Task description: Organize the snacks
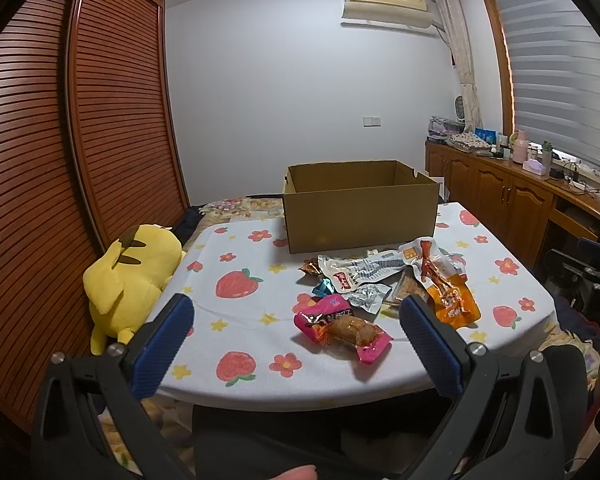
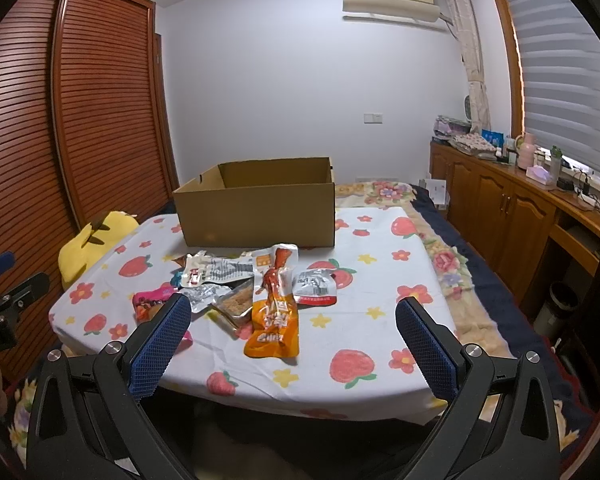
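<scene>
The left gripper (image 1: 296,320) is spread wide and holds nothing. The right gripper (image 2: 294,316) is spread wide too, and it is empty as well. Both hang above the near edge of the table (image 2: 380,320), which has a white cloth with strawberries and flowers.

The snacks lie in a heap in the middle of the table. A pink packet (image 1: 342,328) is nearest the left gripper, at about 12 o'clock from it. An orange packet (image 2: 274,316) lies at 12 o'clock from the right gripper. Behind them are a white packet (image 1: 364,270) and a small silver one (image 1: 368,296); I cannot read their labels. Another small white packet (image 2: 315,287) lies at 3 o'clock of the orange one.

A cardboard box (image 2: 260,212) stands open at 12 o'clock of the heap, just behind it. A yellow plush toy (image 1: 134,276) lies at 9 o'clock, beside the table.
</scene>
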Demonstrator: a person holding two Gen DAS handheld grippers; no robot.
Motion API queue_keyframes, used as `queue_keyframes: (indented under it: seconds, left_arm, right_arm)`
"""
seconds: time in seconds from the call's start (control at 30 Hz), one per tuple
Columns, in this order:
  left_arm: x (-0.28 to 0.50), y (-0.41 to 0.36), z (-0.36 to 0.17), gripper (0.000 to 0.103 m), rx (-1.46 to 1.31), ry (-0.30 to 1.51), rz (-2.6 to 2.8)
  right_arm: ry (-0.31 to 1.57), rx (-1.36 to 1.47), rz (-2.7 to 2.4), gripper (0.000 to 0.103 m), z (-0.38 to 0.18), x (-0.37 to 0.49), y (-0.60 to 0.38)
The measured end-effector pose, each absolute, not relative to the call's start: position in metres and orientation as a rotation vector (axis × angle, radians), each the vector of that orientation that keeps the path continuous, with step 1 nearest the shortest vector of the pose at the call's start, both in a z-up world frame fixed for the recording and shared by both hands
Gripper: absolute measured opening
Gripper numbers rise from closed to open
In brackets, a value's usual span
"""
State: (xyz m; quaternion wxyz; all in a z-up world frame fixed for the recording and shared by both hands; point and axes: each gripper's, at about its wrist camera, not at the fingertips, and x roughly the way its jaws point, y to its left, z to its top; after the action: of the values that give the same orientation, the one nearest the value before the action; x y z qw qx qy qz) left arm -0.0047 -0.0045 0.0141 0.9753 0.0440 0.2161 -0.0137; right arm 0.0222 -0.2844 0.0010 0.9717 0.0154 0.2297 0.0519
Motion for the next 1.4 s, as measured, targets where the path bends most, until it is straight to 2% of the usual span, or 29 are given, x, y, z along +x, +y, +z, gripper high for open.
queue_keyframes:
  seconds: [0.73,1.17,1.4]
  left_arm:
    - [-0.005,-0.007,0.012,0.103,0.084,0.451,-0.041]
    - [0.031,-0.001,-0.026,0.103,0.070,0.541,-0.069]
    - [0.065,-0.002,-0.043,0.103,0.040,0.602,-0.120]
  right_arm:
    - [0.466,0.032,0.104,0.103,-0.001,0.022,-0.285]
    - [0.500,0.023,0.108,0.103,-0.016,0.043,-0.296]
    - [0.573,-0.022,0.190,0.103,-0.031,0.083,-0.295]
